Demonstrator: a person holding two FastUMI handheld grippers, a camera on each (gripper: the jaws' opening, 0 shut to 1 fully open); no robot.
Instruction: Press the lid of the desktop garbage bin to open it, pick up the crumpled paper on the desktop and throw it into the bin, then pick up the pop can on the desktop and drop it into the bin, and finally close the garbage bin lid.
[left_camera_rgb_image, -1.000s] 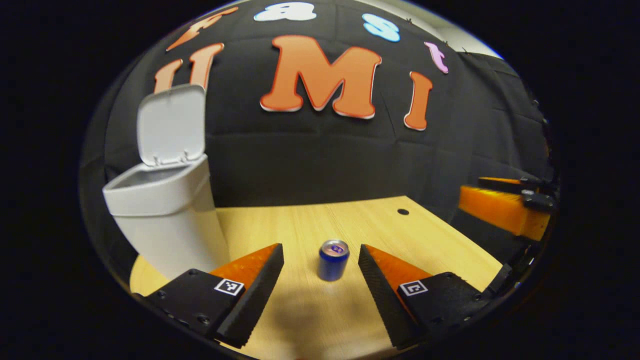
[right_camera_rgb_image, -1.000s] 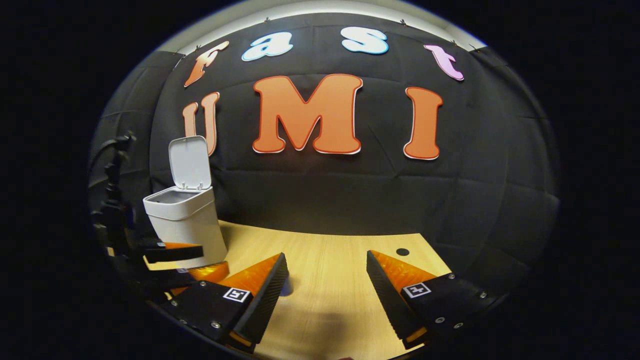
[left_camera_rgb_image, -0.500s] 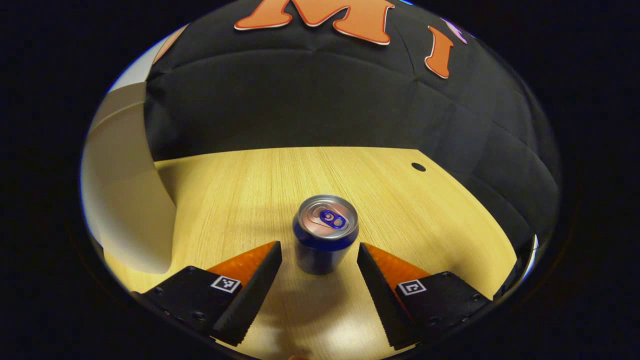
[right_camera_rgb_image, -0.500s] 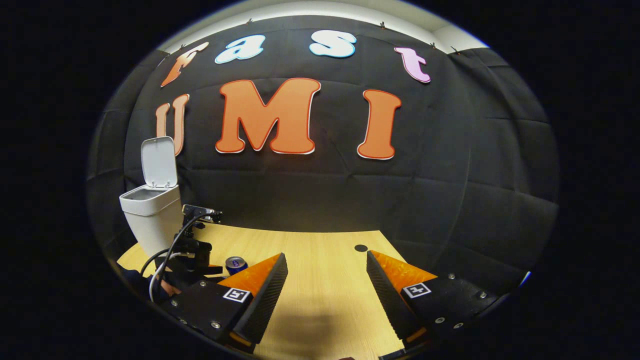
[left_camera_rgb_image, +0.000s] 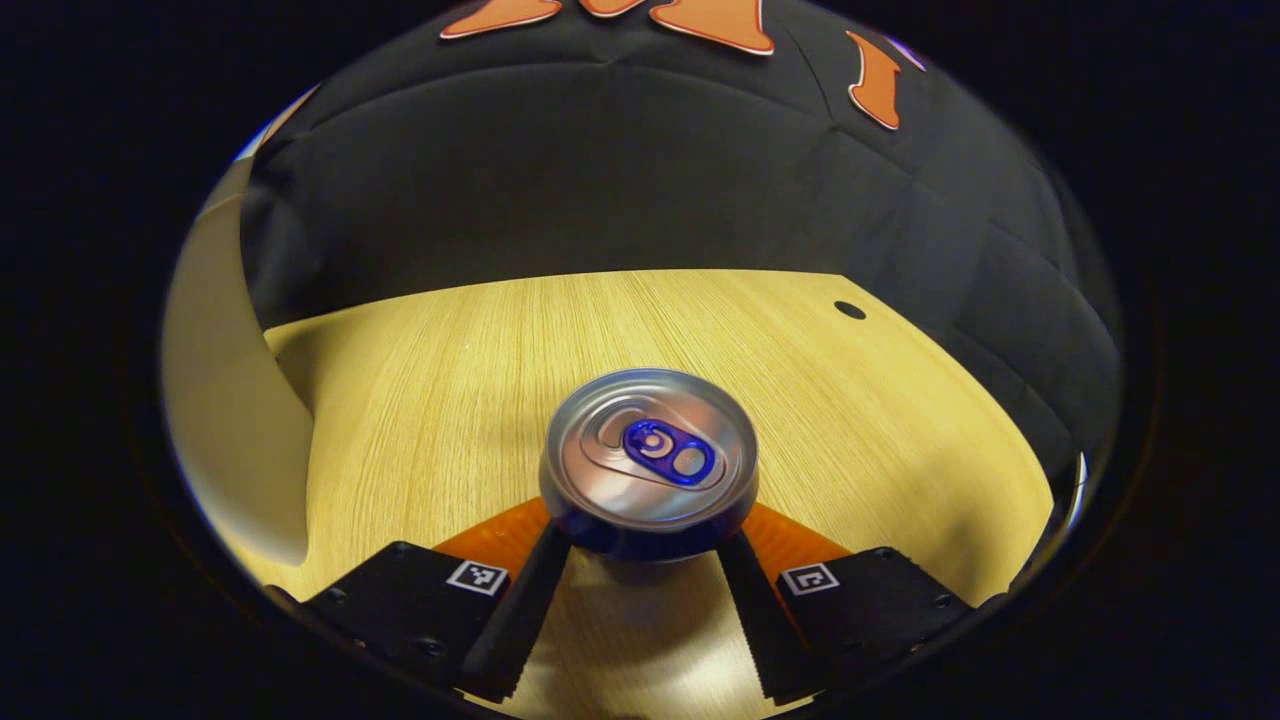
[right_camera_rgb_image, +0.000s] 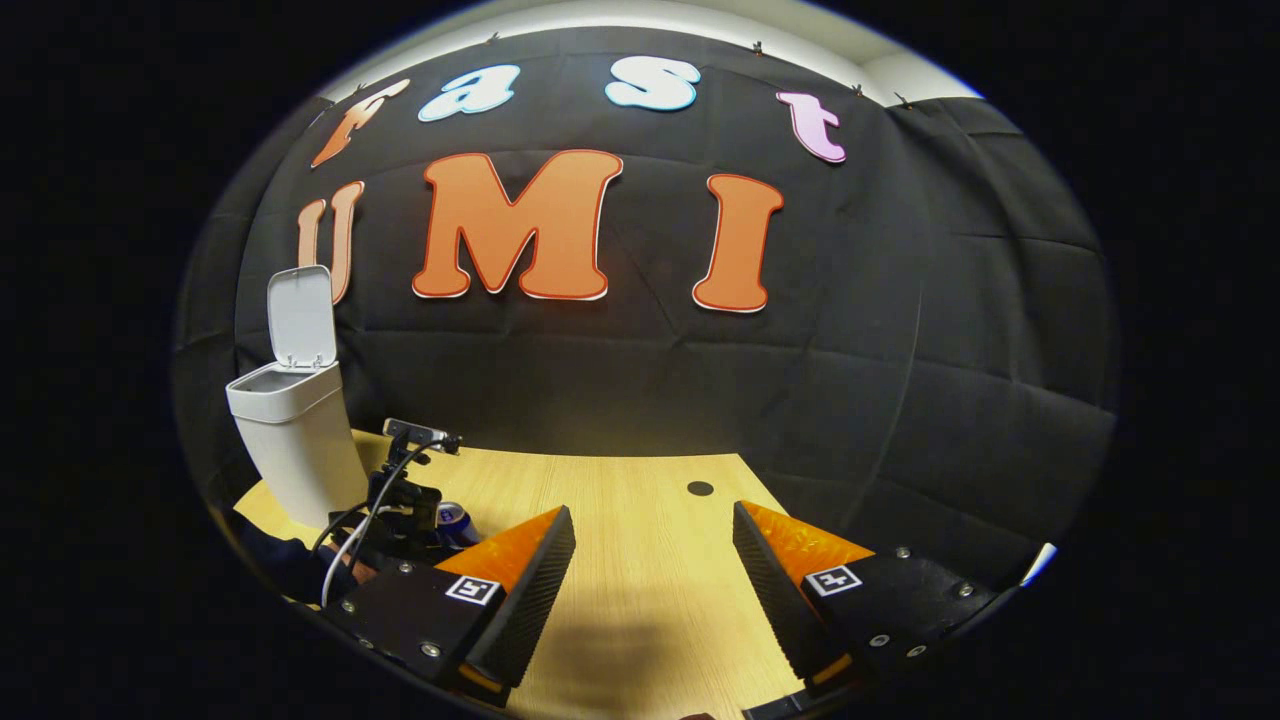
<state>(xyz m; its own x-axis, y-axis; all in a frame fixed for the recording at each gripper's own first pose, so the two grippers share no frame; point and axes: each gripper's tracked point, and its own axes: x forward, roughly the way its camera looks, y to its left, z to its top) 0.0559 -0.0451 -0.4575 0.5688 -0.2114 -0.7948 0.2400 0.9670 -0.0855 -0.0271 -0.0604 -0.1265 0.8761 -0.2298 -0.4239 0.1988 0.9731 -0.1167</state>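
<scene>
The left gripper (left_camera_rgb_image: 645, 560) straddles the upright pop can (left_camera_rgb_image: 648, 460) mid-desktop (left_camera_rgb_image: 420, 400) — whether its fingers press it, I cannot tell. The right gripper (right_camera_rgb_image: 650, 570) hangs spread and empty; the garbage bin (right_camera_rgb_image: 295, 440) stands lid up at the desktop's far left corner.

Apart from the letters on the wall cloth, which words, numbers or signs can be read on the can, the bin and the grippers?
Blue metal pop can: no text readable on its silver top.
White plastic garbage bin: none.
Black-and-white square markers on the right gripper: code patterns, no words.
</scene>
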